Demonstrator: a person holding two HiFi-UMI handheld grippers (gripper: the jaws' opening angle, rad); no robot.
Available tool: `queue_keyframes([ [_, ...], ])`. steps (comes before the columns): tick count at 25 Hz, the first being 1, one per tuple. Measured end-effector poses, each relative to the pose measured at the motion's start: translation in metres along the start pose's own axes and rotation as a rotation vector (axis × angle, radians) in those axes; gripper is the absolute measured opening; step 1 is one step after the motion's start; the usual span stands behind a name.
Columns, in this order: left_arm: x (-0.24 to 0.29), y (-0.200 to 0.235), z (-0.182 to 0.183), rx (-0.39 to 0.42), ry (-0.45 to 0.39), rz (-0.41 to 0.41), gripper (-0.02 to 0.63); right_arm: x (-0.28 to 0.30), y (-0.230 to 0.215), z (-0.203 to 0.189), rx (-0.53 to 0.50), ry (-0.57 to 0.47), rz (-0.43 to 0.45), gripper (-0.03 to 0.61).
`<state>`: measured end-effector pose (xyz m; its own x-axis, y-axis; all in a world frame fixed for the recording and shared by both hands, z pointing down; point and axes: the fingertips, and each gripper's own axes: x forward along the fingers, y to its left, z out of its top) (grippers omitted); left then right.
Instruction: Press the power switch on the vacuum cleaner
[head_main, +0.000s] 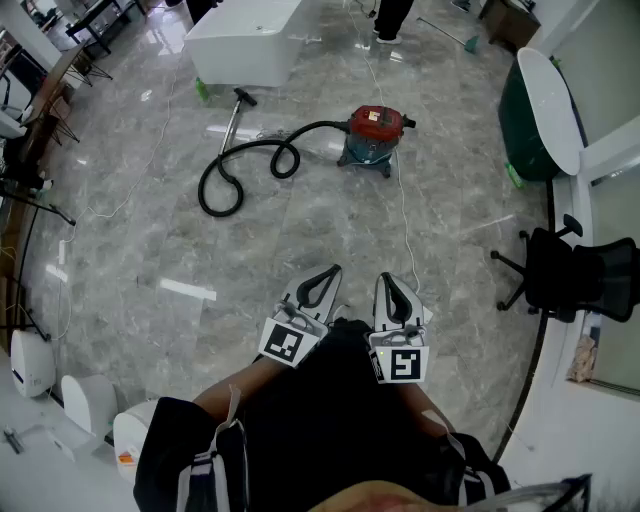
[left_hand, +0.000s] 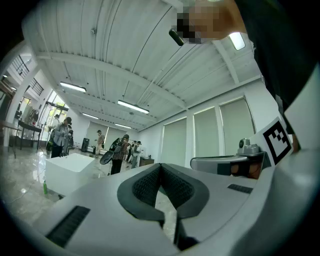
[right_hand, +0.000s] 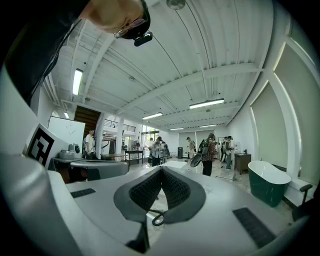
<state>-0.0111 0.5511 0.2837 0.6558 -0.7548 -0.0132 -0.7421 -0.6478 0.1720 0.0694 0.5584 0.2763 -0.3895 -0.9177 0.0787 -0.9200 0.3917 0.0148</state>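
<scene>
You held both grippers low in front of your body, side by side and a little apart, pointing forward over the grey marble floor (head_main: 310, 235). The left gripper (head_main: 331, 274) had its fingers (left_hand: 144, 186) pressed together at the tips, and nothing was between them. The right gripper (head_main: 387, 281) was the same: its fingers (right_hand: 145, 190) were closed to the tips and held nothing.

The vacuum cleaner (head_main: 374, 136) stood on the floor well ahead of both grippers, far from any contact. It had a red top and a blue-grey drum. Its power switch was too small to make out. A black hose (head_main: 235, 172) went from the drum to the left and made loops on the floor. It joined a metal wand (head_main: 232, 125), which lay toward a large white block (head_main: 245, 40). A thin white cord (head_main: 404, 215) ran over the floor from the vacuum cleaner toward you and passed close to the right gripper.

At the right side stood a dark green bathtub (head_main: 535, 120) and, nearer to you, a black office chair (head_main: 570, 275). Several people (right_hand: 207, 155) stood far away in the hall.
</scene>
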Motion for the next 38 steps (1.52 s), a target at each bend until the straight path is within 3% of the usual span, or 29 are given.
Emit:
queue_keyframes([
  [8,0.025,-0.014,-0.004,0.033,-0.035,0.022,0.02,0.0,-0.03,-0.006,0.0,-0.009,0.03,0.018],
  [18,0.038,-0.021,-0.012,0.046,-0.052,0.165,0.02,-0.011,-0.063,-0.018,0.086,-0.028,0.118,0.018],
  [21,0.044,-0.029,-0.014,0.048,-0.014,0.183,0.02,-0.017,-0.071,-0.023,0.106,-0.024,0.127,0.018],
  [24,0.054,-0.039,-0.014,0.046,0.001,0.166,0.02,-0.022,-0.081,-0.024,0.127,-0.026,0.127,0.018],
  [28,0.068,-0.049,-0.013,0.037,-0.038,0.137,0.02,-0.024,-0.098,-0.03,0.14,-0.016,0.105,0.018],
  [30,0.072,-0.051,-0.013,0.056,-0.06,0.121,0.02,-0.025,-0.103,-0.033,0.138,-0.013,0.093,0.018],
  [33,0.078,-0.056,-0.023,0.121,0.004,0.089,0.02,-0.025,-0.112,-0.036,0.143,-0.015,0.07,0.018],
  [38,0.098,-0.065,-0.018,0.113,-0.029,0.045,0.02,-0.027,-0.13,-0.039,0.144,-0.012,0.03,0.018],
])
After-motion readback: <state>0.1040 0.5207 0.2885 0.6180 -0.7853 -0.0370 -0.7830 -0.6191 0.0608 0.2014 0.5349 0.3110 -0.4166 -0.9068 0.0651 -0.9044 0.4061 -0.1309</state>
